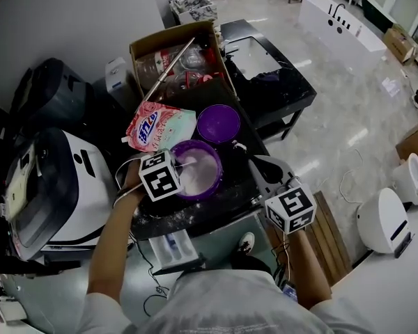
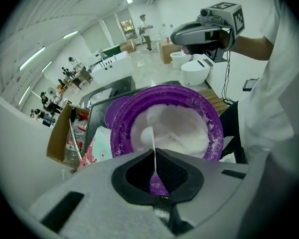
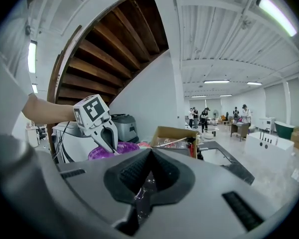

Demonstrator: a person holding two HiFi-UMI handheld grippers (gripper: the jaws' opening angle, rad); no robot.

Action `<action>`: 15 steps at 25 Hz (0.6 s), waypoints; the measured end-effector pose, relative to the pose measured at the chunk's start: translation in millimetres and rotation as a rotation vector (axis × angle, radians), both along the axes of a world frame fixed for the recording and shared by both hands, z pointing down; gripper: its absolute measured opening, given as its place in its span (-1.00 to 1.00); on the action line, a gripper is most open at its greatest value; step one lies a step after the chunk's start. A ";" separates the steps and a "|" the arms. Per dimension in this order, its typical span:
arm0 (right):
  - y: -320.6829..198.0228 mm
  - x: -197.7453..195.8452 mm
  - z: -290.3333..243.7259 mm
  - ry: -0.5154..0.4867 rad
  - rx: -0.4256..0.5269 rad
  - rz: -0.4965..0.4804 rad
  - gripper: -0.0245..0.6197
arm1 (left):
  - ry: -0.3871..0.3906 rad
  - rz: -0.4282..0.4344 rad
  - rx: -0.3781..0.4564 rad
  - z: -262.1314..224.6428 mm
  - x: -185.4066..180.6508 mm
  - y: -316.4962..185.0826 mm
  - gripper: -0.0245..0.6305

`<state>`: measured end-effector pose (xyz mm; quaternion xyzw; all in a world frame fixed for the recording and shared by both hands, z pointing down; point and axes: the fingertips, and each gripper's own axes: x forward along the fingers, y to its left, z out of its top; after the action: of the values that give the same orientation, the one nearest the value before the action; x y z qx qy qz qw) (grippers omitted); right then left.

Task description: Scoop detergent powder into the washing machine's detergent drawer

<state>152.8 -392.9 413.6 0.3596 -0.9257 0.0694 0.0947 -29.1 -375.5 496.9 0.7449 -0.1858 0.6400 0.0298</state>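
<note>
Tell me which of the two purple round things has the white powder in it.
The purple tub nearer the person, where the left gripper holds its scoop, contains the powder; the purple lid behind it is flat and bare.

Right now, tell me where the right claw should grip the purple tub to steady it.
Probably the purple tub by its right rim, from above: one jaw inside the wall, one outside. It stands open and looks too wide to span, and the left claw holds the spoon at the left side.
</note>
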 end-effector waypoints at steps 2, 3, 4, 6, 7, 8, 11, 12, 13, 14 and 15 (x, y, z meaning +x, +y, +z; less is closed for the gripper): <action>-1.0 -2.5 1.8 0.001 -0.001 -0.013 -0.91 | -0.006 0.001 -0.020 1.3 0.9 2.1 -0.88; -1.1 -3.9 3.0 0.000 -0.003 -0.020 -0.91 | -0.012 0.004 -0.026 1.9 1.1 2.6 -0.88; -0.9 -5.2 4.1 -0.002 -0.004 -0.026 -0.91 | -0.019 0.009 -0.032 2.7 1.6 3.1 -0.88; -0.1 -7.4 6.0 -0.006 -0.008 -0.035 -0.91 | -0.034 0.028 -0.049 4.7 3.4 4.6 -0.88; 0.2 -7.9 6.7 -0.006 -0.009 -0.038 -0.91 | -0.042 0.039 -0.061 5.8 4.6 5.8 -0.88; 0.5 -7.9 7.5 -0.007 -0.009 -0.039 -0.91 | -0.048 0.050 -0.075 6.9 6.0 7.4 -0.88; 1.0 -4.1 10.3 -0.011 -0.017 -0.033 -0.91 | -0.063 0.081 -0.125 11.1 12.1 13.2 -0.88; 1.2 -2.2 11.3 -0.013 -0.020 -0.030 -0.91 | -0.068 0.091 -0.142 12.5 14.0 15.3 -0.88; 1.6 -0.5 12.2 -0.015 -0.023 -0.027 -0.91 | -0.071 0.098 -0.156 13.7 15.5 16.9 -0.88; 2.0 1.0 12.8 -0.018 -0.025 -0.025 -0.91 | -0.073 0.103 -0.166 14.4 16.5 18.0 -0.88; 2.6 2.4 13.3 -0.019 -0.025 -0.023 -0.91 | -0.073 0.106 -0.173 14.9 17.2 18.6 -0.88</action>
<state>155.1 -390.3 426.8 0.3468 -0.9297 0.0835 0.0912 -11.9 -356.9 511.8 0.7245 -0.0914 0.6811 0.0533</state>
